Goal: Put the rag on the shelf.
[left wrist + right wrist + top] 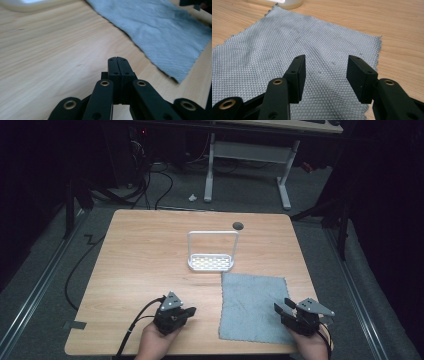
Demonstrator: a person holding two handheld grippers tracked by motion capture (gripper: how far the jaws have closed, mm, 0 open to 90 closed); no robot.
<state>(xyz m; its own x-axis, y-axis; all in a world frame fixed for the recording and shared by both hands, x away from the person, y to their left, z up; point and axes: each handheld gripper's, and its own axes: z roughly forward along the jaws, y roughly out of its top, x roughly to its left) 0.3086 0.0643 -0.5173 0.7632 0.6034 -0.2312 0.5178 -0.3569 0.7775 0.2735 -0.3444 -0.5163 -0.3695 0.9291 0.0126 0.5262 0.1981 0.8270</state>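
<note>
A grey-blue cloth [252, 306] lies flat on the wooden table [145, 255] at the front right. A white rack [211, 261] with a tall wire handle stands just behind it, near the table's middle. My left gripper [189, 311] rests on the bare wood left of the cloth, jaws pressed together with nothing between them [117, 60]. My right gripper [281, 307] hovers over the cloth's right front part, jaws apart and empty [325, 75]. The cloth [312, 50] spreads under and ahead of those jaws, and the cloth [155, 27] also lies ahead and to the right of the left jaws.
A round cable hole [238, 225] sits near the table's far edge. A second desk's white legs [284, 185] stand on the grey floor beyond. Cables [80, 270] trail on the floor at the left. Bare wood covers the table's left half.
</note>
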